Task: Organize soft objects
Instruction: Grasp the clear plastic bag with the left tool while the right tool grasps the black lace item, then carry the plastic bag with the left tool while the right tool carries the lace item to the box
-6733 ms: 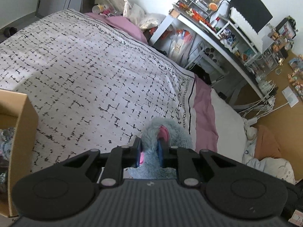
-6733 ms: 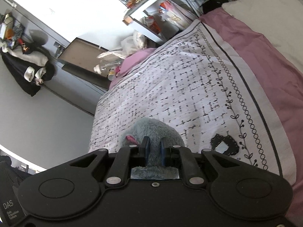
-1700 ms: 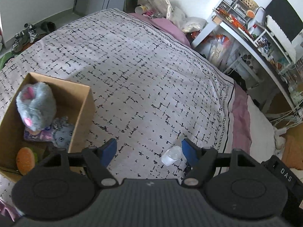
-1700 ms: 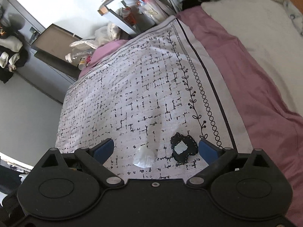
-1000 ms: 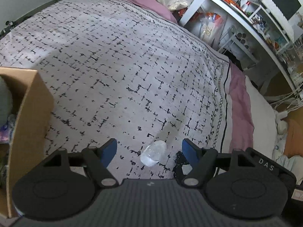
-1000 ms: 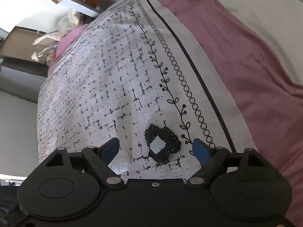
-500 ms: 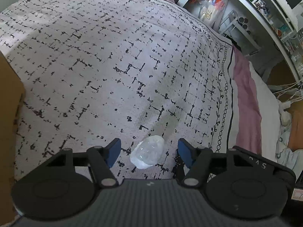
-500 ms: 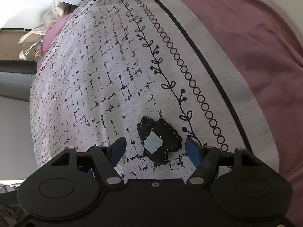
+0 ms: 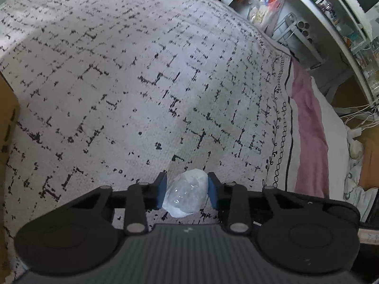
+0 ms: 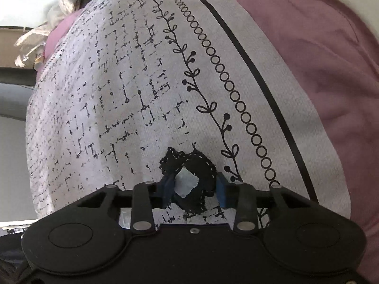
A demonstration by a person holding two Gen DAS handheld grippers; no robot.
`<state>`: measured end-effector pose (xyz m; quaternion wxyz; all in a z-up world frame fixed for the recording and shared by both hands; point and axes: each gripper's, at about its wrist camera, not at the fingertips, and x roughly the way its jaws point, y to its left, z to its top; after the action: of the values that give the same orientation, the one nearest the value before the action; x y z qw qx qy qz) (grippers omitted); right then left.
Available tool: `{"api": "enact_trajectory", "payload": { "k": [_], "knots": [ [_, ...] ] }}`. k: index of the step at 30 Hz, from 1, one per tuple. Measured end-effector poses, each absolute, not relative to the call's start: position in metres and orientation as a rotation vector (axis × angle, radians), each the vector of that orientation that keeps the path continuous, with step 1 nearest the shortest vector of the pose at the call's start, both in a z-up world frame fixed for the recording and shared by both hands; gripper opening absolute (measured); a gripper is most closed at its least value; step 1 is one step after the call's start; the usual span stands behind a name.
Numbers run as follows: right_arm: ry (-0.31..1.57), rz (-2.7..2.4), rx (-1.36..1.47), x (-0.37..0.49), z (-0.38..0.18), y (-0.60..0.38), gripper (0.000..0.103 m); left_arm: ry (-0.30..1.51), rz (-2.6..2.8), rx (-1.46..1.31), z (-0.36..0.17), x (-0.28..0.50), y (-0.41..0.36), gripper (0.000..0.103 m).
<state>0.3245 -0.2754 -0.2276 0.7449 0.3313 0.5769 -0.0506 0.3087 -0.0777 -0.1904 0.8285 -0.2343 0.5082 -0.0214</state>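
A clear crumpled plastic bag [image 9: 186, 193] lies on the black-and-white patterned bedspread [image 9: 146, 75]. My left gripper [image 9: 186, 190] has its blue pads against both sides of the bag. In the right wrist view a black fabric piece with white stitching and a pale patch [image 10: 189, 182] lies on the bedspread [image 10: 132, 90]. My right gripper [image 10: 194, 189] has its pads against both sides of the black piece. Both things rest on the bed.
A cardboard box edge [image 9: 7, 118] shows at the far left. A pink sheet [image 10: 319, 47] borders the bedspread on the right. A white desk with shelves and clutter [image 9: 308, 11] stands beyond the bed. Bottles and bags [image 10: 33, 47] sit at the bed's far end.
Both grippers have lowered toward the bed and narrowed from wide open. The left now closes around the plastic bag, the right around the black fabric piece.
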Motion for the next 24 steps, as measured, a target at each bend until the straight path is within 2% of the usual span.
{"api": "enact_trajectory", "payload": {
  "k": [1, 5, 24],
  "knots": [
    [1.254, -0.103, 0.727, 0.323, -0.226, -0.276, 0.029, 1.071, -0.045, -0.497, -0.188, 0.307, -0.077, 0.035],
    [1.216, -0.03, 0.753, 0.319, -0.218, -0.273, 0.028, 1.04, -0.042, -0.503, -0.177, 0.3, -0.071, 0.035],
    [1.06, 0.101, 0.678, 0.292, -0.157, -0.252, 0.028, 0.92, -0.032, -0.493, -0.109, 0.254, -0.036, 0.035]
  ]
}}
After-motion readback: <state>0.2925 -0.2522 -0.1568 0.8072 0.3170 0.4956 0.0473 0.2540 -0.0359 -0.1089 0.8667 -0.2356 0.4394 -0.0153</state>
